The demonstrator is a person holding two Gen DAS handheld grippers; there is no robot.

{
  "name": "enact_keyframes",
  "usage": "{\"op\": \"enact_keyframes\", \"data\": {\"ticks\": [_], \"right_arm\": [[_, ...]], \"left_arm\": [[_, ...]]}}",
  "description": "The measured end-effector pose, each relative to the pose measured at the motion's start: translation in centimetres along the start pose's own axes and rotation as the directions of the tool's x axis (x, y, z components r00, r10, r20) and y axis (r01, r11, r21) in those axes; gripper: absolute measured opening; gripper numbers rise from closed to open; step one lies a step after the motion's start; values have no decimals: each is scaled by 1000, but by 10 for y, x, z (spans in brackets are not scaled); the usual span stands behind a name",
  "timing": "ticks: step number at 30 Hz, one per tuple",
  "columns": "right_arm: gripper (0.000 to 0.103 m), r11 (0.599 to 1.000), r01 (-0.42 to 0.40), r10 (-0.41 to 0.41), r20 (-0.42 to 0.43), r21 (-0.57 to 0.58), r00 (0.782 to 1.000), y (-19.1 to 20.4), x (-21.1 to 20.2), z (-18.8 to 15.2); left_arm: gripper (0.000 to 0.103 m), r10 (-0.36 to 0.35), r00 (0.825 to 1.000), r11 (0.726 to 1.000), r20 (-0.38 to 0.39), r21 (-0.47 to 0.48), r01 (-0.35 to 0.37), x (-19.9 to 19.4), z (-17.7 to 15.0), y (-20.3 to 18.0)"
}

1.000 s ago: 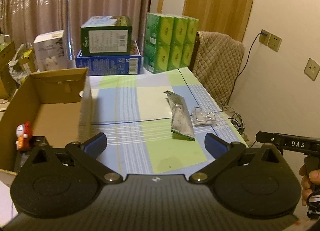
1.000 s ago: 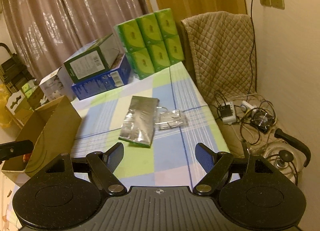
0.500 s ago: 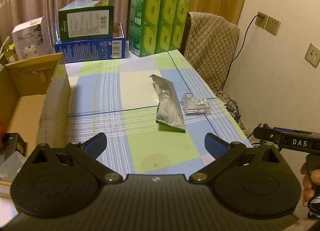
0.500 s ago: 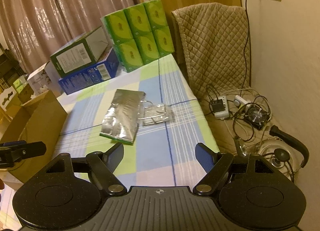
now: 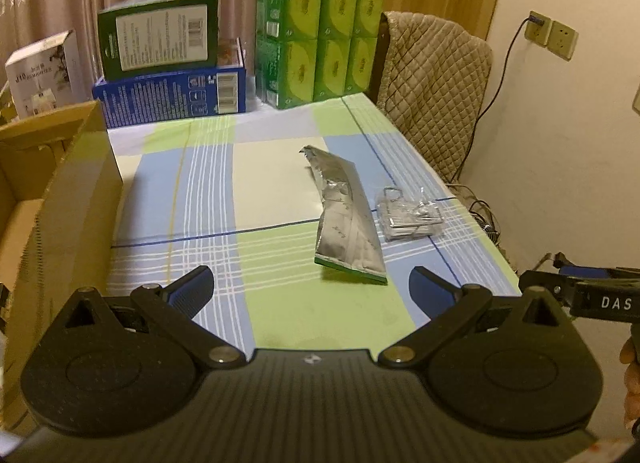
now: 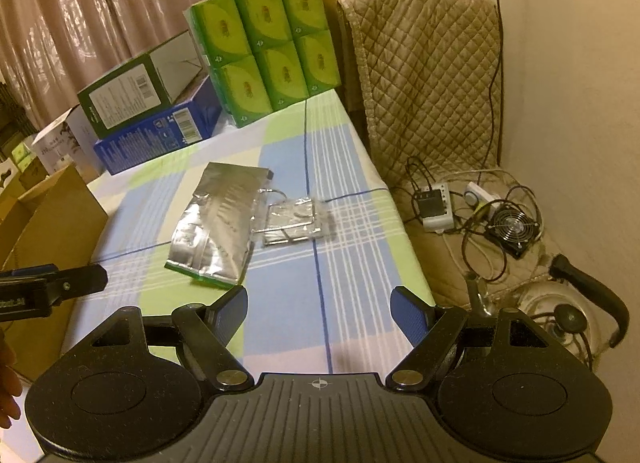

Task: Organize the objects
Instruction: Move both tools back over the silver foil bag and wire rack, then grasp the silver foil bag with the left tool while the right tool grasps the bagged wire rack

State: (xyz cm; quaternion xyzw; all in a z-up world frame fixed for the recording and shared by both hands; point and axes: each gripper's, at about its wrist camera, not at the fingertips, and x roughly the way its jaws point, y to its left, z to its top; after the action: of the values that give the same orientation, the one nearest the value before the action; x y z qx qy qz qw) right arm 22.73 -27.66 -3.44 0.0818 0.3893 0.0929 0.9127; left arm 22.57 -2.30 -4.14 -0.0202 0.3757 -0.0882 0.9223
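A crumpled silver foil pouch (image 5: pixel 346 219) (image 6: pixel 218 223) lies on the checked tablecloth (image 5: pixel 280 315) (image 6: pixel 280 291). Beside it on the right rests a clear plastic packet (image 5: pixel 410 211) (image 6: pixel 296 221) with wire parts inside. My left gripper (image 5: pixel 312 289) hangs open above the near part of the table, short of the pouch, with nothing between its fingers. My right gripper (image 6: pixel 318 309) is open too, empty, near the table's front right edge, below the packet. An open cardboard box (image 5: pixel 52 207) (image 6: pixel 52 223) stands at the left.
Stacked green and blue cartons (image 5: pixel 168 71) and a block of green tissue packs (image 5: pixel 320 39) line the far edge. A quilted chair (image 6: pixel 424 83) stands right of the table, with cables, a small fan (image 6: pixel 514 229) and a kettle (image 6: pixel 560 319) on it.
Both grippers have come forward and lower toward the table, so the pouch and packet look larger and nearer. The left view has swung right, away from the box's inside. Jaws stayed open.
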Motion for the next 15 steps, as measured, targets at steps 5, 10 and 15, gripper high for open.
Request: {"op": "enact_keyframes", "data": {"ticks": [5,10,15], "right_arm": [[76,1000,-6,6,-5,-24,1000,4,22,9],[76,999,-4,3,-8,-44,1000,8,45,16],[76,998,-3,2,-15,-56,1000,9,70,22]], "left_arm": [[102,28,1000,1000,-14,0,-28,25,8,5],[102,14,999,1000,-36,-6,-15,50,11,12],[102,-1,998,999,-56,-35,-1,70,12,20]]}}
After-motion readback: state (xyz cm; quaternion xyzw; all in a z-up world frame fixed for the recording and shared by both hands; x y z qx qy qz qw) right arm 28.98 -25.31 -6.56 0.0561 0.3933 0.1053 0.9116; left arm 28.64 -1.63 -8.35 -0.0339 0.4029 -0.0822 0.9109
